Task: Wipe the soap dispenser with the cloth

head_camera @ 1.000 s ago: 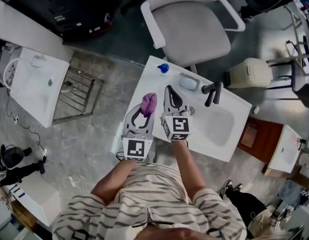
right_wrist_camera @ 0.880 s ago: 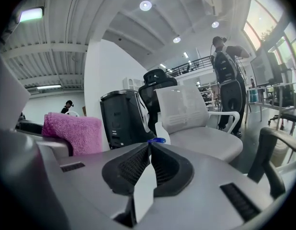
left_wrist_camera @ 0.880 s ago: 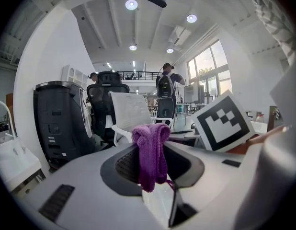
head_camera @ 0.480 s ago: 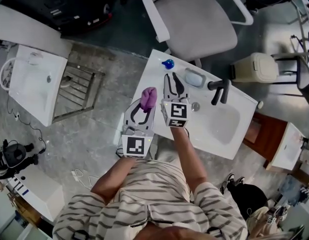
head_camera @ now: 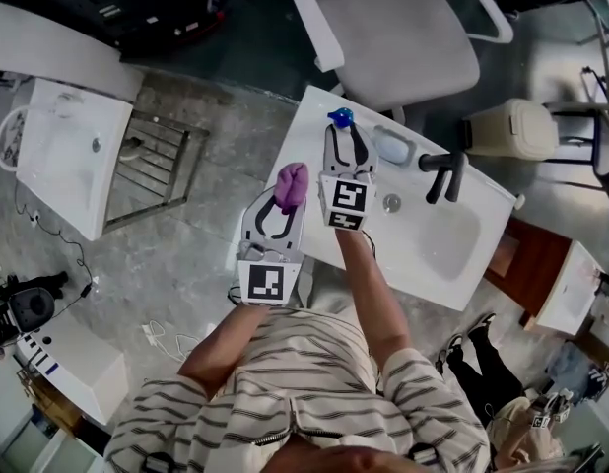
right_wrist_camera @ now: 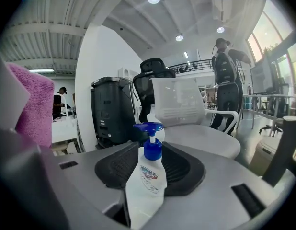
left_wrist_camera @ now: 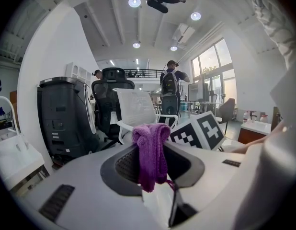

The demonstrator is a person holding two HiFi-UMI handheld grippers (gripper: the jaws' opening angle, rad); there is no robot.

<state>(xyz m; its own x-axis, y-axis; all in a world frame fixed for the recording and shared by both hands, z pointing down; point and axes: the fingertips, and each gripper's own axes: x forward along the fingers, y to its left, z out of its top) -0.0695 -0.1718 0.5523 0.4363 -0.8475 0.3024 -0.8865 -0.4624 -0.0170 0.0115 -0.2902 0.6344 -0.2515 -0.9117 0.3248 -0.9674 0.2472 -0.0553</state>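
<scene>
Soap dispenser [right_wrist_camera: 147,181] stands at the white washbasin's [head_camera: 306,161] far corner, between the right gripper's [head_camera: 342,136] half-spread jaws, which have just been opening. Left gripper [head_camera: 287,197], just beside, clamps a purple cloth [left_wrist_camera: 152,152].

My head view hangs above my own shoulders, looking steeply down on the white rectangular washbasin counter [head_camera: 306,146], with the white mesh-backed office chair [head_camera: 393,37] up at 12 o'clock. Left gripper view now: low, nearly level, right up against the bunched purple knitted cloth [left_wrist_camera: 150,152], that same chair straight ahead. Right gripper view: same low heading, close on the white plastic soap dispenser with blue pump [right_wrist_camera: 147,186]; the cloth fills its 9 o'clock edge, chair behind.
</scene>
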